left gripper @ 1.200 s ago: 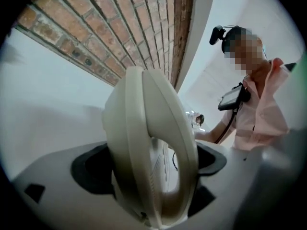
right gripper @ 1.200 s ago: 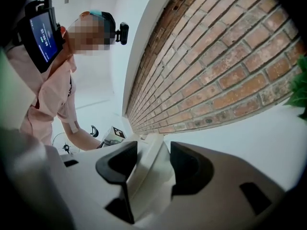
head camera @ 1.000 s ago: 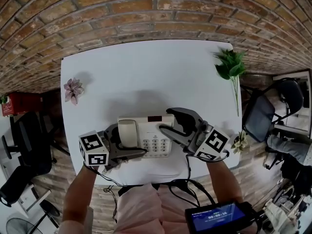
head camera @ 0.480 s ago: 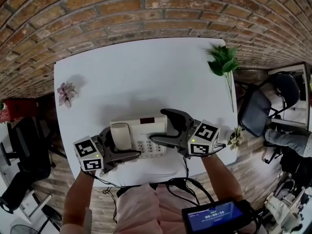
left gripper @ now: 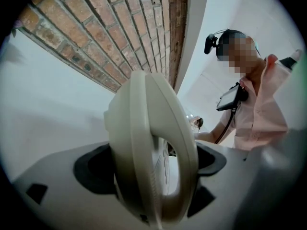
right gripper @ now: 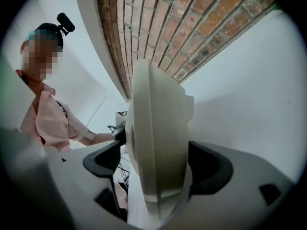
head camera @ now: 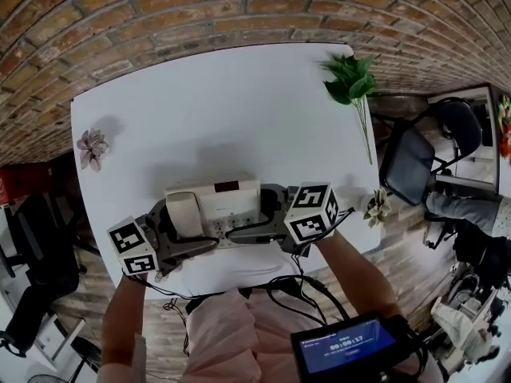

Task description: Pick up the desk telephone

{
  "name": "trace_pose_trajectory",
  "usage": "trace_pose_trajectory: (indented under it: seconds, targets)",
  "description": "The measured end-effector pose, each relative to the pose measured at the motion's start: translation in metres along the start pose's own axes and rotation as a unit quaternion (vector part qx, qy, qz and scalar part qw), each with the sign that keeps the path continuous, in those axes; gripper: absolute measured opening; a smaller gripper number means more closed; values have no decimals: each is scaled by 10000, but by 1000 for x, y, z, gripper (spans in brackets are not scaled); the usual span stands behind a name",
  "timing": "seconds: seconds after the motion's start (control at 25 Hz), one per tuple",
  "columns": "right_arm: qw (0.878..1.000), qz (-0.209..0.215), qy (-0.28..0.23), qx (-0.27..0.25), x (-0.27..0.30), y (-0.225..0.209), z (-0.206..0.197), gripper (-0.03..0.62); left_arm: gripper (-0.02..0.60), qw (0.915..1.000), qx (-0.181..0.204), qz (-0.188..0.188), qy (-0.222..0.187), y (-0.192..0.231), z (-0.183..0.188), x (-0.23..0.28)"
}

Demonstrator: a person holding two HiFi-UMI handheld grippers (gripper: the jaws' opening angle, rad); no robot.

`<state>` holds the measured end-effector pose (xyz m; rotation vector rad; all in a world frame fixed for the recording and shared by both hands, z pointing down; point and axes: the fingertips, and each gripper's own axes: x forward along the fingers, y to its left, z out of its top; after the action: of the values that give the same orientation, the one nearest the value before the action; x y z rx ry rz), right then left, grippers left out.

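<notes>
A cream desk telephone with its handset in the cradle sits near the front edge of the white table. My left gripper straddles the phone's left end, and its dark pads lie against the handset end on both sides. My right gripper straddles the right end. Its jaws are opening, and the phone's end stands between the pads with a thin gap at the left pad.
A pink flower lies at the table's left edge and a green sprig at the back right. A small plant and a dark chair stand past the right edge. A brick wall runs behind.
My right gripper has rolled, sunk and moved onto the phone's right end with its jaws spread wider. The left gripper has stayed at the left end. The phone still rests on the table.
</notes>
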<state>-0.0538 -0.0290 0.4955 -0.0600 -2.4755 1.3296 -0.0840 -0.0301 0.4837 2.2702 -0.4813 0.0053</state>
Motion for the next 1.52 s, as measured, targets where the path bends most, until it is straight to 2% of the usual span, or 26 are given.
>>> trace_pose_trajectory:
  seconds: [0.16, 0.36, 0.44, 0.56, 0.76, 1.12, 1.36, 1.52]
  targets:
    - [9996, 222, -106, 147, 7, 5, -1, 344, 469, 10000, -49, -12, 49, -1, -1, 2]
    - [9998, 112, -118, 143, 7, 1, -2, 322, 469, 9996, -236, 24, 167, 2, -3, 3]
    - [9998, 20, -93, 178, 6, -3, -4, 233, 468, 9990, -372, 39, 261, 2, -6, 4]
    - [9995, 82, -50, 304, 5, -2, -8, 227, 468, 9977, -563, 47, 385, -1, -11, 5]
    - [9978, 249, -217, 571, 2, 4, -7, 225, 468, 9967, -768, 56, 259, -6, -4, 4]
    - [9993, 191, -115, 309, -13, 28, 0, 225, 468, 9967, -622, 189, 482, -32, 5, 8]
    - [9983, 349, -183, 423, -36, 54, 3, 227, 468, 9969, -712, 238, 248, -64, 18, 16]
    - [9989, 367, -155, 245, -49, 71, -1, 225, 468, 9979, -552, 282, 204, -87, 19, 21]
